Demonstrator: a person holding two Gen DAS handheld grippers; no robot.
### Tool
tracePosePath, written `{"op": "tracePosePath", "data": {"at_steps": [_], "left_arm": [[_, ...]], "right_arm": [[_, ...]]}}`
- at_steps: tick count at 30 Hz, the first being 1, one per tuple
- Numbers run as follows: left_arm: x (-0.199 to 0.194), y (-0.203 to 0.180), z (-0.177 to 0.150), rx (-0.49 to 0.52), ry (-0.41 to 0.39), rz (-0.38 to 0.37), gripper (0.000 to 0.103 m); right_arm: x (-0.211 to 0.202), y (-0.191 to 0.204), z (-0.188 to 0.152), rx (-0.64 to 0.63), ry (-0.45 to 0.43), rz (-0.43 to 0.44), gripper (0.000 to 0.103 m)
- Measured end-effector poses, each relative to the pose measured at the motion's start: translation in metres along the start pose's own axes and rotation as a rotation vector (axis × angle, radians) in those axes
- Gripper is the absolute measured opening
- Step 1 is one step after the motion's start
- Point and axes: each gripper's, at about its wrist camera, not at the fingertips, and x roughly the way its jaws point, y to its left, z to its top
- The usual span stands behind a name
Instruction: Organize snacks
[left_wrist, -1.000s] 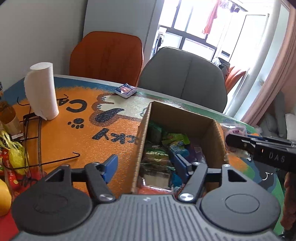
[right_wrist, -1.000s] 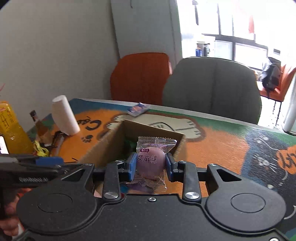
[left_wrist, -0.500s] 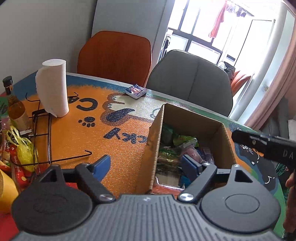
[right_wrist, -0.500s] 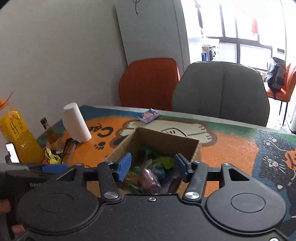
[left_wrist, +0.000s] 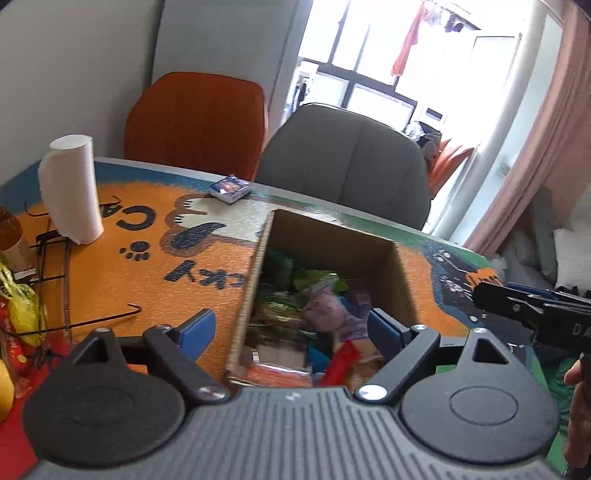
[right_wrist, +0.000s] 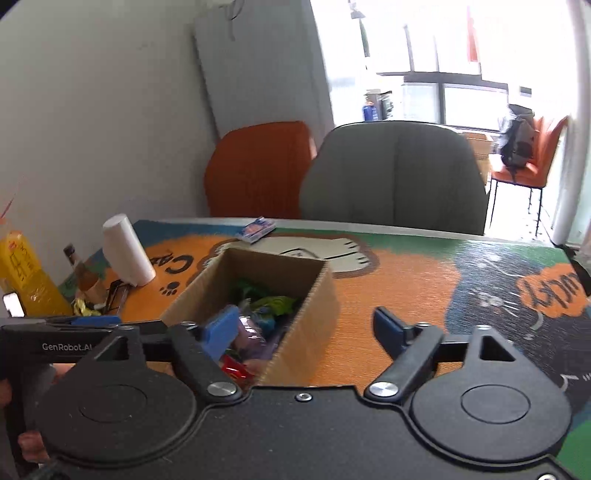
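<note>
An open cardboard box (left_wrist: 258, 266) stands on the cat-print table mat and holds several snack packets. A purple packet (left_wrist: 325, 306) lies on top of them, also seen in the right wrist view as the purple packet (right_wrist: 251, 332). My left gripper (left_wrist: 290, 330) hovers over the box's near left wall, its jaws opening, with only the wall between them and no pad touching it. My right gripper (right_wrist: 304, 328) sits above the box's near right corner (right_wrist: 314, 295). Its jaws are opening and its blue pads hold nothing.
A paper towel roll (left_wrist: 70, 188) and a black wire rack (left_wrist: 55, 277) stand at the left with bottles and yellow bags. A small blue packet (left_wrist: 229, 188) lies near the far edge. An orange chair (left_wrist: 195, 118) and a grey chair (left_wrist: 347, 162) stand behind the table.
The right gripper opened and let go of the purple packet, which now lies in the box, and the gripper drifted right. The left gripper's jaws spread wider.
</note>
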Motion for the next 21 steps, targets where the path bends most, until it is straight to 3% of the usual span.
{"op": "tracePosePath", "data": {"at_steps": [2,3,15,21], "left_arm": [[-0.002,-0.007,0.000,0.004,-0.014,-0.005,0.090],[-0.003,-0.010,0.000,0.008,-0.017,-0.009,0.091],[-0.017,-0.047,-0.007,0.050,-0.026,-0.028,0.095],[-0.026,-0.054,-0.016,0.067,-0.033,-0.038,0.103]], "right_arm": [[-0.011,-0.012,-0.002,0.032,-0.020,-0.021,0.101],[-0.017,-0.016,-0.003,0.044,-0.029,-0.032,0.102],[-0.057,-0.054,-0.016,0.119,-0.065,-0.096,0.103],[-0.076,-0.063,-0.029,0.127,-0.075,-0.113,0.103]]}}
